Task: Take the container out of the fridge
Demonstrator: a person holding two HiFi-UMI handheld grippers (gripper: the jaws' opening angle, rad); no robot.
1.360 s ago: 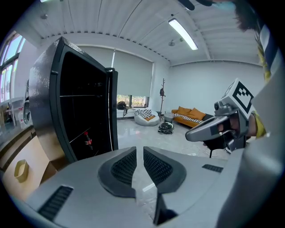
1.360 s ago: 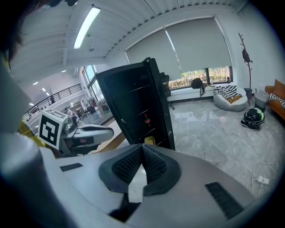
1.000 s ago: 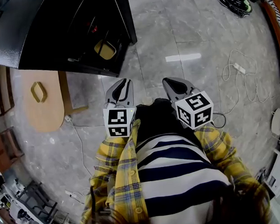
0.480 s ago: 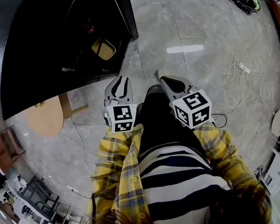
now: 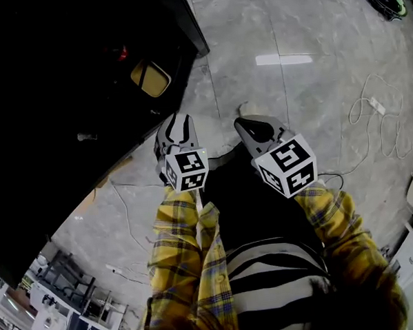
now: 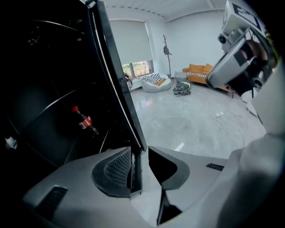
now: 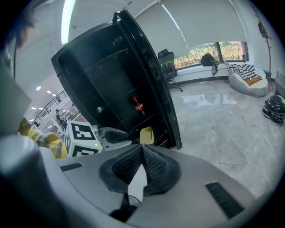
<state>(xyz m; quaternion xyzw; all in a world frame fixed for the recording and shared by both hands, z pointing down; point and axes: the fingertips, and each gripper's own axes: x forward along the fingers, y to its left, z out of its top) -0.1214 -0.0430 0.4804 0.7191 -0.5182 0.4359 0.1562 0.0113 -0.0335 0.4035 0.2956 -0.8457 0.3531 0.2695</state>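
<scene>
Came closer to the tall black open fridge (image 5: 65,99), now filling the far left side. Opened up the grey left gripper (image 6: 141,162) jaws, with nothing between them.

Left claw (image 6: 141,156) angled down, jaws just opening, nothing between. Right claw (image 7: 141,156) angled down, jaws together, empty.

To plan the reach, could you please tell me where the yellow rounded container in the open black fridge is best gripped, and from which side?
Probably across two opposite side walls of the yellow rounded container, near its rim, coming in through the open front of the black fridge. It sits flat, low and near that front, with its sides apparently clear.
</scene>
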